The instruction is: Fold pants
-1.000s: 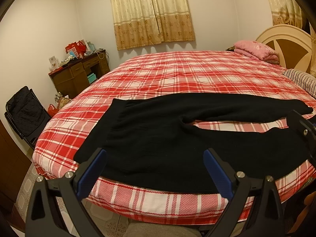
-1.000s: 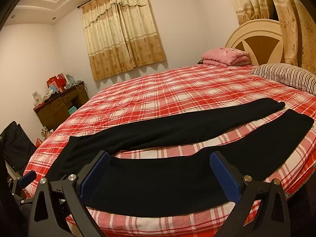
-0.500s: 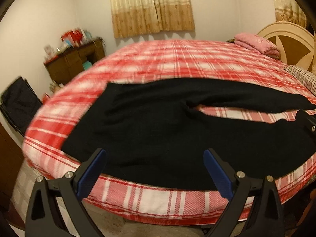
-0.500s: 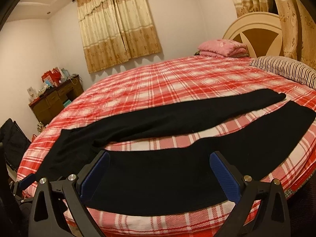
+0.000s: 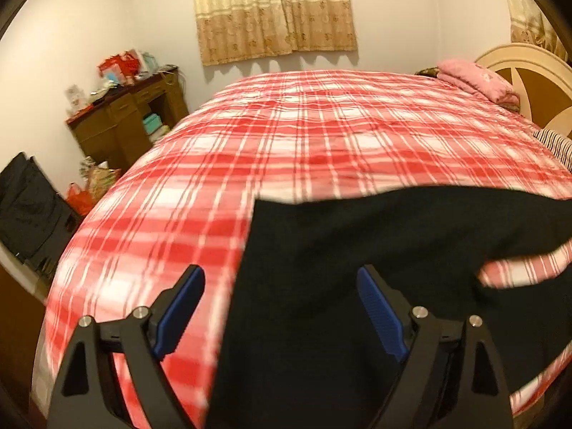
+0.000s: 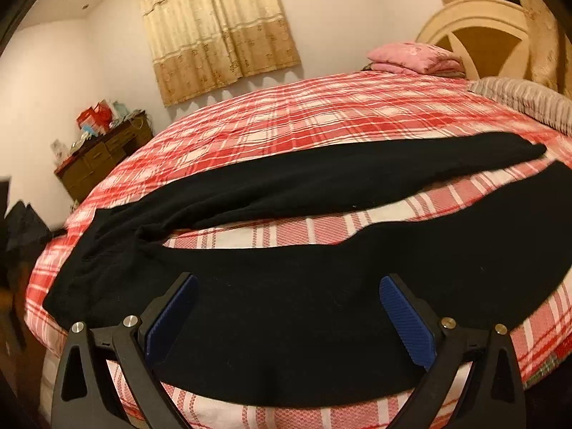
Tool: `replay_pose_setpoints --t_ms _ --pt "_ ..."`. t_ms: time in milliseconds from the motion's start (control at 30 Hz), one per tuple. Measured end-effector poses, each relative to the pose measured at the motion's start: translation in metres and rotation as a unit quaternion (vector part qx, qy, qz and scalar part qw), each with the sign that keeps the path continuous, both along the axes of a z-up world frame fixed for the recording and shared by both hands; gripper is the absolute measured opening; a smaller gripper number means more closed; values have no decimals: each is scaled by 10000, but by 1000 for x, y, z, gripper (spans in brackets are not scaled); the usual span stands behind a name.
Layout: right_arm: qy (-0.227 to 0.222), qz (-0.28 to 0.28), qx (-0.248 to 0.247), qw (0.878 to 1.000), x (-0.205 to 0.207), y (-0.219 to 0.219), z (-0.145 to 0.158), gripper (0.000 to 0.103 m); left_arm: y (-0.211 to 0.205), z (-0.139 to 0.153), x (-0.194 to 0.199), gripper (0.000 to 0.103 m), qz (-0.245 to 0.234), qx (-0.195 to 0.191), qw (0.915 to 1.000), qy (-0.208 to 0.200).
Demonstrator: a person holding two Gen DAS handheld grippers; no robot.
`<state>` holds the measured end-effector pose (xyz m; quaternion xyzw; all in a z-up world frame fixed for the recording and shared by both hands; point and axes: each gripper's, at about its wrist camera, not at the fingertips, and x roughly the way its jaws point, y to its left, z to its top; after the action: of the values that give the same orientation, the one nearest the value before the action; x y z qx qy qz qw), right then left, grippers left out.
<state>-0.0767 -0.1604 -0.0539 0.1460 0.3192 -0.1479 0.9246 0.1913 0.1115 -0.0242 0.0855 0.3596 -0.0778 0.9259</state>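
Black pants (image 6: 286, 286) lie spread flat on a bed with a red plaid cover (image 6: 321, 114), waistband at the left, two legs running to the right. In the left wrist view the pants (image 5: 357, 250) fill the lower right, with the waistband edge between the fingers. My left gripper (image 5: 280, 286) hovers over that waistband edge; its jaws are closing, still wide apart and pressing on nothing. My right gripper (image 6: 286, 289) is open above the near leg, with nothing gripped.
A wooden dresser (image 5: 128, 121) with clutter stands at the far left wall, with a dark chair (image 5: 28, 207) beside it. A pink folded blanket (image 6: 414, 57), a striped pillow (image 6: 525, 96) and a cream headboard (image 6: 482, 35) are at the far right. Curtains (image 5: 275, 7) hang behind.
The left gripper has swept left to the waistband end and its jaws have narrowed a little. The right gripper has dropped closer to the near pant leg.
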Motion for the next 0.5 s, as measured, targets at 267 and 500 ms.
replay_pose_setpoints --t_ms 267,500 --pt "227 355 -437 9982 25 14 -1 102 10 -46 108 53 23 -302 9933 1115" --pt "403 757 9 9963 57 -9 1 102 4 -62 122 52 -116 -432 9888 1426"
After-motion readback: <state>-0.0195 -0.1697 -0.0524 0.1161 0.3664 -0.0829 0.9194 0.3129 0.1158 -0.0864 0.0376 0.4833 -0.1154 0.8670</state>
